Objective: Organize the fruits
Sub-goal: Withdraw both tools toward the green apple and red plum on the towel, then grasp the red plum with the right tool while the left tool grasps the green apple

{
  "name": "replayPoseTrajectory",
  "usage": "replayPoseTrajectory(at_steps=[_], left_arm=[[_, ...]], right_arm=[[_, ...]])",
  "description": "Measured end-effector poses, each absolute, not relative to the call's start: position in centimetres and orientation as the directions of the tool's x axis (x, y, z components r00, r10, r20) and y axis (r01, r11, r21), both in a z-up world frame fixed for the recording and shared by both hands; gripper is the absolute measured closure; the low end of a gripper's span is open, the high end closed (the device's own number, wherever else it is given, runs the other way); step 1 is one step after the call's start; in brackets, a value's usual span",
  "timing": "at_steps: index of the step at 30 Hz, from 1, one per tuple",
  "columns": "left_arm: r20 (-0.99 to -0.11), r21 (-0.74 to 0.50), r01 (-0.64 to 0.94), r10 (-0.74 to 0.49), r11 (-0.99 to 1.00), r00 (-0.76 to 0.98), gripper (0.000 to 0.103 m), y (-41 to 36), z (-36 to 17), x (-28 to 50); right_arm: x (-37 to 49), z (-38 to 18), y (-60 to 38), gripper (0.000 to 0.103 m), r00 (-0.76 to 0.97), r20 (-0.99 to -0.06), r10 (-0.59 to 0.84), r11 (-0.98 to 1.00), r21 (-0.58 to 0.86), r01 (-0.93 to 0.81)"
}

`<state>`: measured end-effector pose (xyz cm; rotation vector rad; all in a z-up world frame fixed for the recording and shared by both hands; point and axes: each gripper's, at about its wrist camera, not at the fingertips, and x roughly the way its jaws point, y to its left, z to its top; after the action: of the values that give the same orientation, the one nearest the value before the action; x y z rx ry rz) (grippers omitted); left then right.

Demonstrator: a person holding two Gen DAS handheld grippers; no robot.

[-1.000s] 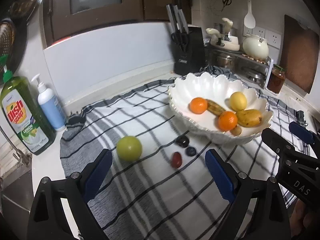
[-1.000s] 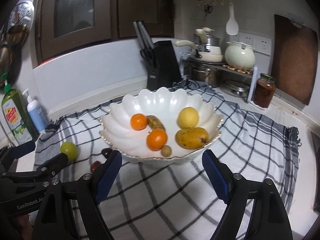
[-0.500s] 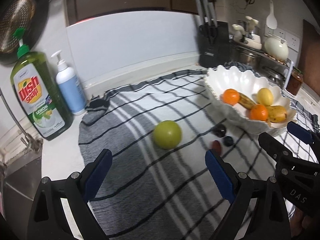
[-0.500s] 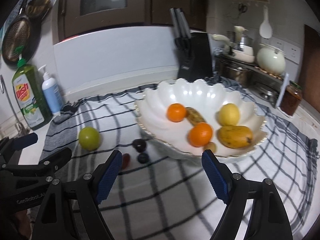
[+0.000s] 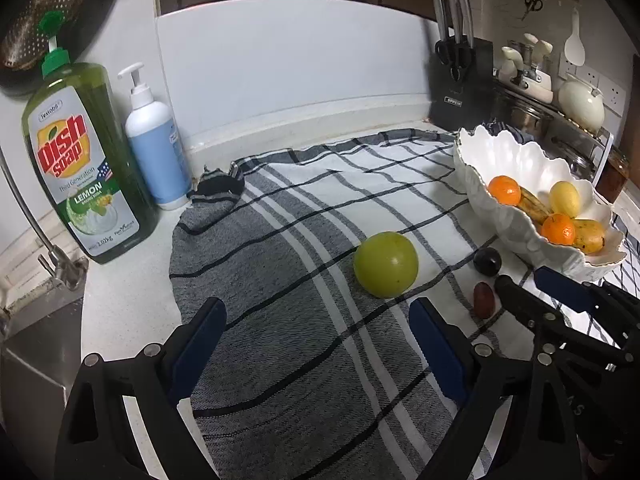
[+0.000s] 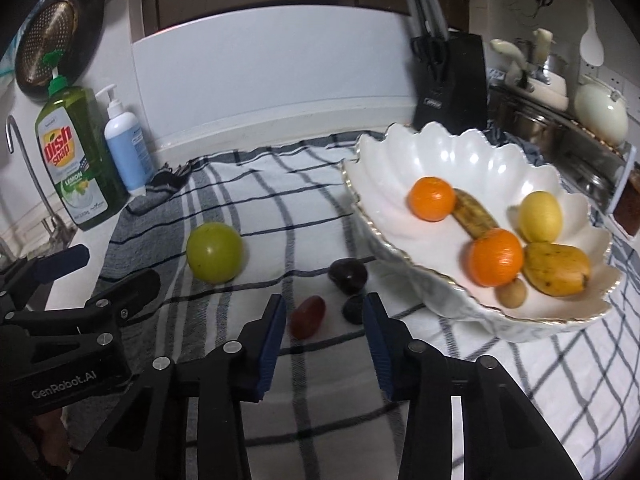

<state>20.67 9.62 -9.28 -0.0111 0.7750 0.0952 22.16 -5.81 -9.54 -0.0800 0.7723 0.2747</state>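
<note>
A green apple (image 5: 386, 264) (image 6: 214, 253) lies on the checked cloth. Three small dark fruits lie right of it: a dark plum (image 6: 348, 275) (image 5: 487, 261), a red one (image 6: 307, 317) (image 5: 483, 299) and a dark blue one (image 6: 353, 309). A white scalloped bowl (image 6: 384, 168) (image 5: 480, 184) holds two oranges, a lemon, a mango and other fruit. My left gripper (image 5: 318, 322) is open and empty, just short of the apple. My right gripper (image 6: 324, 320) is open and empty, partly closed in, with the red and dark blue fruits between its fingertips.
A green dish soap bottle (image 5: 80, 160) and a blue pump bottle (image 5: 154, 148) stand at the back left beside a sink edge (image 5: 36, 320). A black knife block (image 5: 460, 80) and a rack with pots stand behind the bowl.
Both grippers swung left and lower toward the loose fruit. The right gripper's fingers have narrowed around the small red and dark fruits. The left now faces the apple.
</note>
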Motion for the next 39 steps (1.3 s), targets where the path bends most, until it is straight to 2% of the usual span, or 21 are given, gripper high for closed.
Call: replayPoseTrajectory(at_steps=[15,21,26,30,39], left_arm=[[-0.714,0.007,-0.111,0.083,0.994,0.695,0.009,10.7,-9.9,21.5],[-0.718,0.004,-0.114,0.082,0.993,0.691,0.013,10.9,-10.2,21.5],[-0.720,-0.003,-0.117,0.079,0.993,0.689,0.013,11.1,-10.3,21.5],[-0.722,-0.007,-0.118,0.077,0.993,0.687,0.013,11.4,-10.4,21.6],[-0.726,-0.001,-0.108,0.073,0.994,0.684,0.014,11.0,-10.3,21.8]], right_arm=[[24.2,-11.8,-4.5,0.067,0.620,-0.754,0.216,0.955,0.031,-0.296],[24.8,-12.7,-4.2,0.074,0.595,-0.773,0.218,0.953,0.038,-0.300],[25.0,-12.9,-4.1,0.076,0.593,-0.775,0.217,0.953,0.038,-0.299],[25.1,-12.9,-3.8,0.082,0.596,-0.776,0.207,0.952,0.021,-0.304],[24.6,-12.0,-4.2,0.083,0.615,-0.761,0.205,0.954,0.015,-0.300]])
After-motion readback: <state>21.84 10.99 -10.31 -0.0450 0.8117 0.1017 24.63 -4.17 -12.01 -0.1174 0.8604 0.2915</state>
